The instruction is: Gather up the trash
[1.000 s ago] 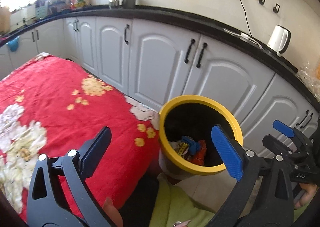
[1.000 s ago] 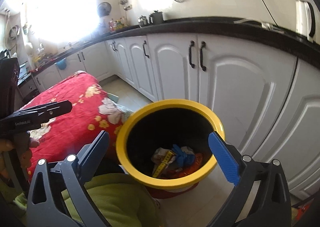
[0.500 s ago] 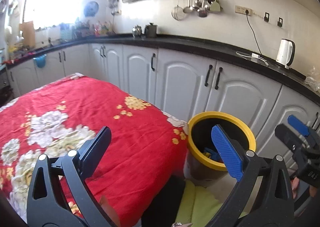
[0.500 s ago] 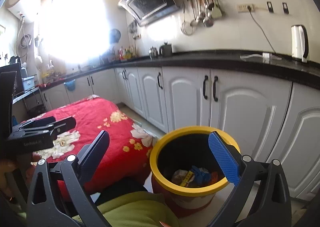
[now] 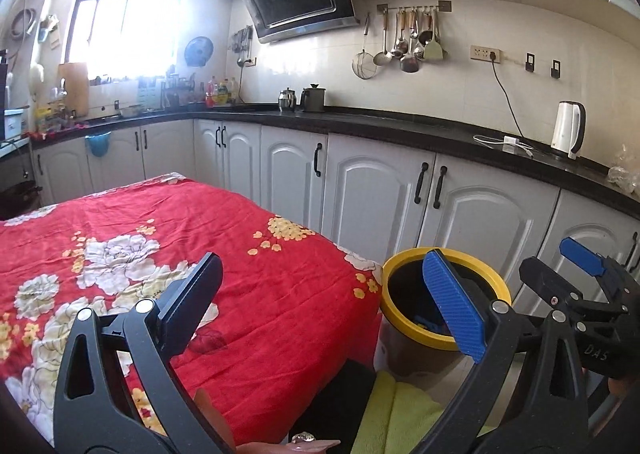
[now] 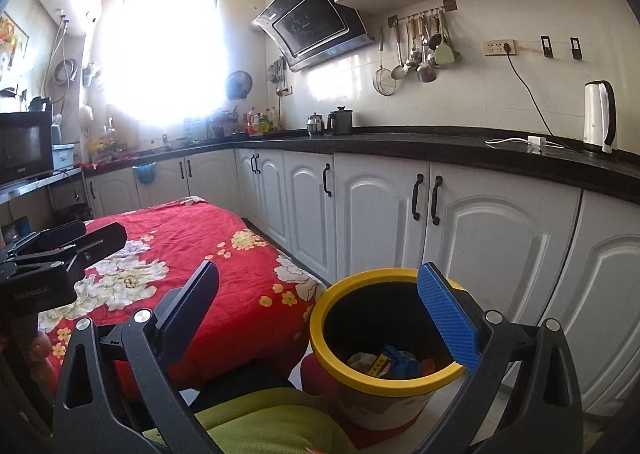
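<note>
A yellow-rimmed bin [image 5: 400,314] stands on the floor by the table's right end; it also shows in the right wrist view [image 6: 320,338]. Trash [image 6: 394,364] lies inside it: crumpled wrappers, something blue and something orange. My left gripper [image 5: 320,306] is open and empty, held above the red flowered tablecloth [image 5: 160,222]. My right gripper [image 6: 316,314] is open and empty, held above and in front of the bin. The right gripper also shows at the right edge of the left wrist view [image 5: 568,274]. The left gripper shows at the left edge of the right wrist view [image 6: 80,238].
White cabinets [image 5: 372,198] under a black counter [image 5: 400,126] run behind the table and bin. A white kettle [image 5: 568,134] stands on the counter. My lap in green cloth [image 6: 256,418] fills the bottom.
Both grippers have tilted up and pulled back from the bin. The views went from looking down into the bin to looking across the kitchen. Both stay open and empty.
</note>
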Tool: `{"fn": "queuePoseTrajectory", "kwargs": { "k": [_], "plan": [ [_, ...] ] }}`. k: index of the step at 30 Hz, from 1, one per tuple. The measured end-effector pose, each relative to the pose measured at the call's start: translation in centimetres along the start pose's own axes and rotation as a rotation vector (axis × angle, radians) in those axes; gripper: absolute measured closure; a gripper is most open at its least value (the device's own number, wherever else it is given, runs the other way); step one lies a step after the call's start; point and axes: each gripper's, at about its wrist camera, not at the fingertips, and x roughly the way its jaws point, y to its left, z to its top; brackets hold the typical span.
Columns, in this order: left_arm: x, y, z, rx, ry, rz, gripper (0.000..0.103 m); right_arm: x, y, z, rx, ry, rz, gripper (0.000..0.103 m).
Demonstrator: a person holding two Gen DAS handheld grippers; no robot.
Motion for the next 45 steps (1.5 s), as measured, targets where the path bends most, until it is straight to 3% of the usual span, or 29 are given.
{"fn": "queuePoseTrajectory", "kwargs": {
  "k": [45],
  "plan": [
    [0.20, 0.09, 0.10, -0.004, 0.002, 0.005, 0.011, 0.47, 0.05, -0.49, 0.004, 0.011, 0.010, 0.006]
  ]
}}
